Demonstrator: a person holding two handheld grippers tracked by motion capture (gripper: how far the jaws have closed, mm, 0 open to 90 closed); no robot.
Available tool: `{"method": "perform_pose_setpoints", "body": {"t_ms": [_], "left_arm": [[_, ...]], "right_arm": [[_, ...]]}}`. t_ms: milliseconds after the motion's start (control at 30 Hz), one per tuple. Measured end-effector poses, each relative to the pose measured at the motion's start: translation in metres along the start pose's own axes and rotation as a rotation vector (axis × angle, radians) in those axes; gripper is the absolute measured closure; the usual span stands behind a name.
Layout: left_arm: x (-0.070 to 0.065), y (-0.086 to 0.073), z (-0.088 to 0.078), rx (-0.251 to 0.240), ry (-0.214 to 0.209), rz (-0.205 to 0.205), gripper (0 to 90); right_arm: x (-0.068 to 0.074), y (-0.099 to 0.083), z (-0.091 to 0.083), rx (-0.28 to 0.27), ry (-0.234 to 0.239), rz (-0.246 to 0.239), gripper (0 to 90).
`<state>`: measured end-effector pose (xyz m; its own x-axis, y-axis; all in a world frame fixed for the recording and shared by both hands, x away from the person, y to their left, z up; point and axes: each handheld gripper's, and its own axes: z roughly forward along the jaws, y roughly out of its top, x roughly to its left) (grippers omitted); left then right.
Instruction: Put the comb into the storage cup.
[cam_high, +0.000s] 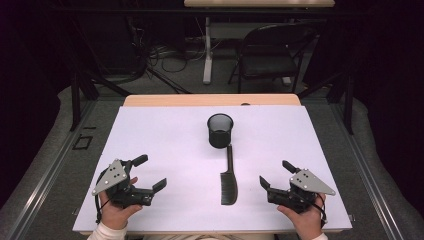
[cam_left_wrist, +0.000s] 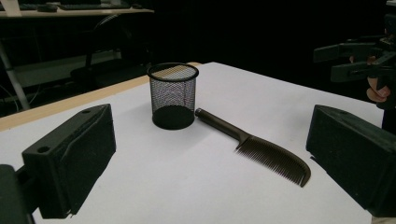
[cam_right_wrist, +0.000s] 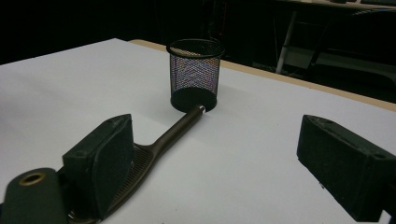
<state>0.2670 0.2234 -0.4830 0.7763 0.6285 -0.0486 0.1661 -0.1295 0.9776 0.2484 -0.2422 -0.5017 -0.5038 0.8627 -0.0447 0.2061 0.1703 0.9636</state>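
A black mesh cup stands upright near the middle of the white table sheet. A dark comb lies flat just in front of it, its handle tip touching the cup's base. My left gripper rests at the front left, open and empty, with the cup and comb ahead of it. My right gripper rests at the front right, open and empty. In the right gripper view the comb runs past the left jaw toward the cup.
A wooden table edge shows behind the white sheet. Beyond it stand a black folding chair and a white desk leg amid floor cables. Dark surroundings flank both sides. The other hand's gripper shows at the upper right of the left gripper view.
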Motion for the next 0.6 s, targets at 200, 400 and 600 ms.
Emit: {"method": "perform_pose_setpoints", "body": {"t_ms": [200, 400, 600], "left_arm": [[0.002, -0.002, 0.002, 0.006, 0.005, -0.005, 1.6], [0.003, -0.003, 0.002, -0.003, 0.007, -0.014, 1.6], [0.002, -0.006, 0.002, 0.010, 0.016, -0.016, 1.6]], "right_arm": [[-0.001, -0.004, 0.003, 0.024, 0.001, -0.003, 14.2], [0.000, -0.004, 0.009, 0.047, 0.011, -0.018, 17.7], [0.002, -0.004, 0.012, 0.060, 0.026, -0.031, 24.5]]}}
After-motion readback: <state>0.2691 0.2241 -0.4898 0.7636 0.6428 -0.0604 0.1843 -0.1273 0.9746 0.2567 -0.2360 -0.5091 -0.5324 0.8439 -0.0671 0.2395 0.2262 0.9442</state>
